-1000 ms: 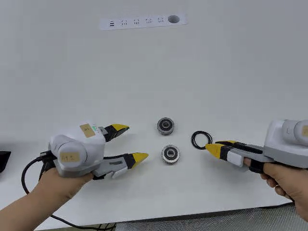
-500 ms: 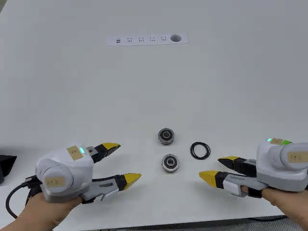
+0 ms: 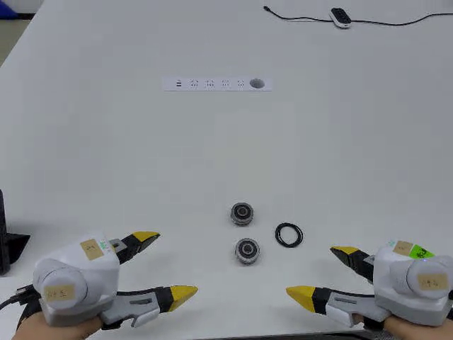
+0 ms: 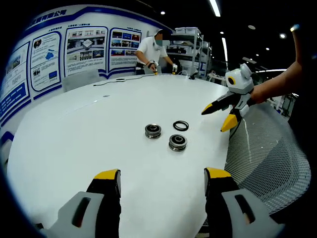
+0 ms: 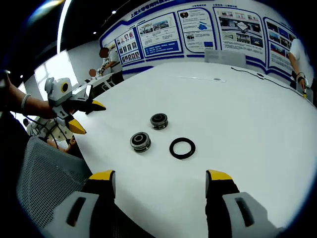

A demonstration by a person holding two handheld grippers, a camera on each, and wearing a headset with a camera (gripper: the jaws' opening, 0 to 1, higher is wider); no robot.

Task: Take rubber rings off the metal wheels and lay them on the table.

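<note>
Two small metal wheels lie on the white table: the far wheel [image 3: 242, 213] [image 4: 153, 130] [image 5: 159, 120] and the near wheel [image 3: 247, 249] [image 4: 178, 142] [image 5: 140, 141]. A black rubber ring [image 3: 289, 234] [image 4: 181, 125] [image 5: 182, 148] lies flat just right of them. My left gripper [image 3: 164, 264] [image 4: 162, 175] [image 5: 84, 116] is open at the near left edge of the table, apart from the wheels. My right gripper [image 3: 323, 272] [image 5: 161, 177] [image 4: 217, 115] is open at the near right edge, with nothing between its jaws.
A white power strip [image 3: 216, 84] lies farther back on the table. A small device with a black cable [image 3: 340, 17] sits at the far right. A dark object [image 3: 7, 244] stands at the left edge. People stand at the far end of the table [image 4: 153, 49].
Both grippers have drawn back toward the near edge of the table, away from the wheels and ring. The right gripper's jaws have opened wider. The head camera has tilted up.
</note>
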